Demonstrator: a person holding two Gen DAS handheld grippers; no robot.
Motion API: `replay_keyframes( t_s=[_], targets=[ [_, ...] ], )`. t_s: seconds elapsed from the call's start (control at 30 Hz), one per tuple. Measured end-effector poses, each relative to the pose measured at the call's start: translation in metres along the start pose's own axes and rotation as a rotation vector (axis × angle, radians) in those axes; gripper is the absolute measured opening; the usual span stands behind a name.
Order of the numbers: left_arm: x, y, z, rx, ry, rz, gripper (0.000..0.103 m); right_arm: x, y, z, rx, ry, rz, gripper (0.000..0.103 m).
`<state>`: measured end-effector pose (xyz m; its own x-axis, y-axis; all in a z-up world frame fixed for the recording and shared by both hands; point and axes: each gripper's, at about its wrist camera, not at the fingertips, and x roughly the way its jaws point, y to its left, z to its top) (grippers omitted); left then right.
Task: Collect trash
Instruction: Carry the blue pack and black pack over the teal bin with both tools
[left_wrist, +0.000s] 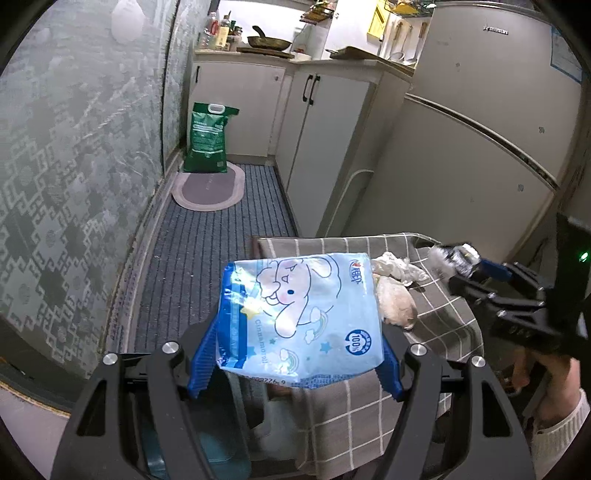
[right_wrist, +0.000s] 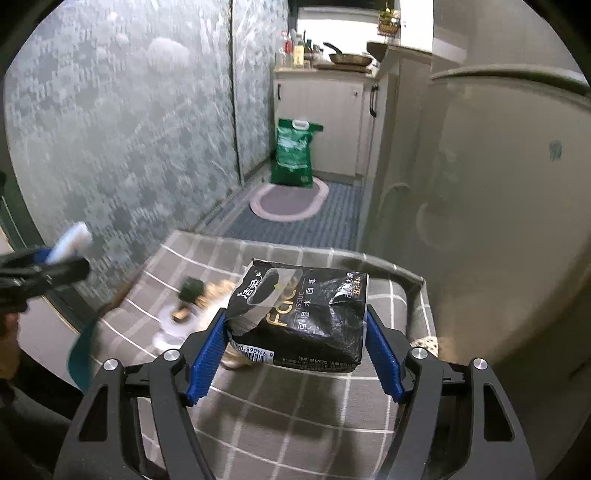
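My left gripper (left_wrist: 299, 334) is shut on a light blue tissue pack (left_wrist: 295, 310) with a cartoon rabbit, held above the floor off the table's left edge. My right gripper (right_wrist: 295, 314) is shut on a crumpled black tissue pack (right_wrist: 299, 314), both blue pads pressed against its sides, over the grey checked tablecloth (right_wrist: 295, 413). In the left wrist view the right gripper (left_wrist: 460, 264) stands at the far right with that pack's end showing. Seen from the right wrist, the left gripper (right_wrist: 55, 254) is at the left edge. Crumpled white tissues (left_wrist: 397, 267) and a brownish scrap (left_wrist: 397, 306) lie on the cloth (left_wrist: 443, 325).
A teal bin (left_wrist: 218, 454) stands on the floor below the left gripper, its rim (right_wrist: 81, 354) beside the table. A green bag (left_wrist: 207, 140) and an oval mat (left_wrist: 208, 184) lie at the far end of the narrow floor. The fridge (left_wrist: 480, 129) and cabinets (left_wrist: 325, 129) are on the right, with a patterned wall (left_wrist: 74, 147) on the left.
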<state>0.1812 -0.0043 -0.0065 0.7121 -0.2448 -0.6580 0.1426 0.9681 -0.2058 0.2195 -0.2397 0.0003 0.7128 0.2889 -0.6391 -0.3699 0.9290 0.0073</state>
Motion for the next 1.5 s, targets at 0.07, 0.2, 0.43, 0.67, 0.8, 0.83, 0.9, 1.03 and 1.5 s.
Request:
replay_keyframes(
  t_s=[0.07,0.2,0.43,0.67,0.8,0.83,0.9,1.03,1.5],
  targets=[
    [-0.006,0.005,-0.003,0.002,-0.007,0.016,0.073,-0.005,0.009,0.004,0.011,-0.014,0.04,0.072],
    [-0.014,0.02,-0.009,-0.003,-0.004,0.045,0.073,-0.006,0.032,0.012,0.01,-0.026,0.112,0.072],
    [-0.023,0.056,-0.025,-0.023,0.022,0.116,0.073,0.002,0.082,0.023,-0.039,-0.015,0.21,0.072],
    [-0.024,0.099,-0.047,-0.054,0.082,0.165,0.073,0.015,0.133,0.026,-0.113,0.016,0.278,0.072],
    [-0.021,0.116,-0.062,-0.067,0.127,0.182,0.073,0.024,0.159,0.024,-0.144,0.041,0.313,0.072],
    [-0.02,0.12,-0.066,-0.069,0.14,0.186,0.073,0.026,0.163,0.024,-0.149,0.047,0.319,0.072],
    [-0.018,0.127,-0.073,-0.07,0.163,0.197,0.073,0.033,0.175,0.023,-0.16,0.067,0.338,0.072],
    [-0.008,0.139,-0.087,-0.067,0.212,0.209,0.073,0.044,0.193,0.019,-0.174,0.103,0.37,0.073],
    [0.016,0.168,-0.121,-0.08,0.352,0.228,0.074,0.076,0.245,0.004,-0.238,0.265,0.423,0.073]
  ],
)
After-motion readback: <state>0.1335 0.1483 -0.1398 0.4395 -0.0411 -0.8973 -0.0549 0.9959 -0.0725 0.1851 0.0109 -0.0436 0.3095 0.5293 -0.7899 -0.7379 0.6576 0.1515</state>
